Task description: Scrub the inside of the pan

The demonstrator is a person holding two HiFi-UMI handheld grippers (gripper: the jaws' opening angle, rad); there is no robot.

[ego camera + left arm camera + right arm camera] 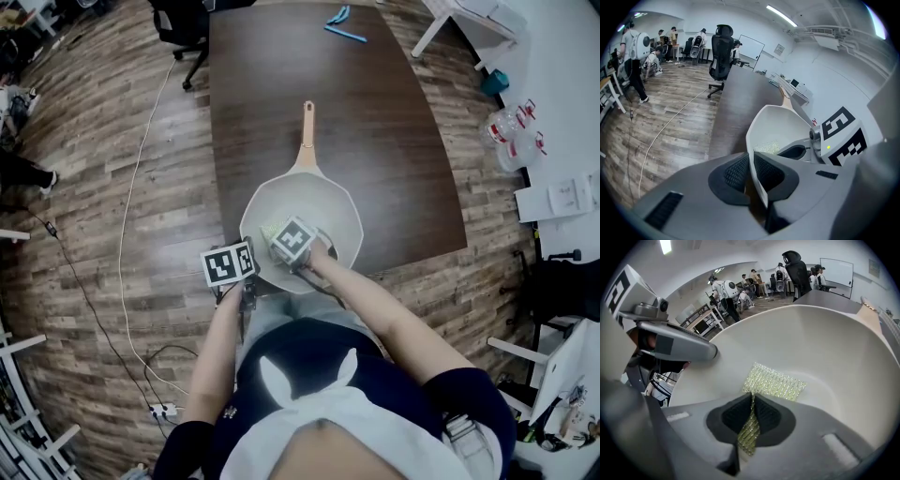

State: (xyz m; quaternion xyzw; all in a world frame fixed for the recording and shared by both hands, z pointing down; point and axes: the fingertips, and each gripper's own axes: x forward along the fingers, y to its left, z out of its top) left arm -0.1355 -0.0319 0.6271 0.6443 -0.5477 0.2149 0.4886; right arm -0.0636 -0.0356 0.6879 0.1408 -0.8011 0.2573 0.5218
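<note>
- left gripper (751,172): jaws narrow, clamped on the near-left rim of the pan (330,208). The rim wall stands upright between the pads.
- right gripper (752,409): jaws almost together, pinching one end of a yellow-green scrub pad (777,380). The pad's free end lies flat on the pan's inner wall, low on the near-left side.
- pan sits on the dark table (384,122), right at its near edge, in front of the person. Can't tell if the near rim overhangs that edge.
- handle (307,131) points straight away from the person, along the table's middle.
- both grippers crowd the pan's near-left corner. Marker cubes are just beside each other, not touching in the head view.
- open room inside: the far and right parts of the pan's white interior are uncovered.
- open tabletop on both sides of the handle, up to two blue items (339,23) at the far end.
- left of the table: wood floor with a white cable (131,216) and an office chair (183,33) by the far-left corner.
- right of the table: a strip of floor, then a white table (562,103), well apart.
</note>
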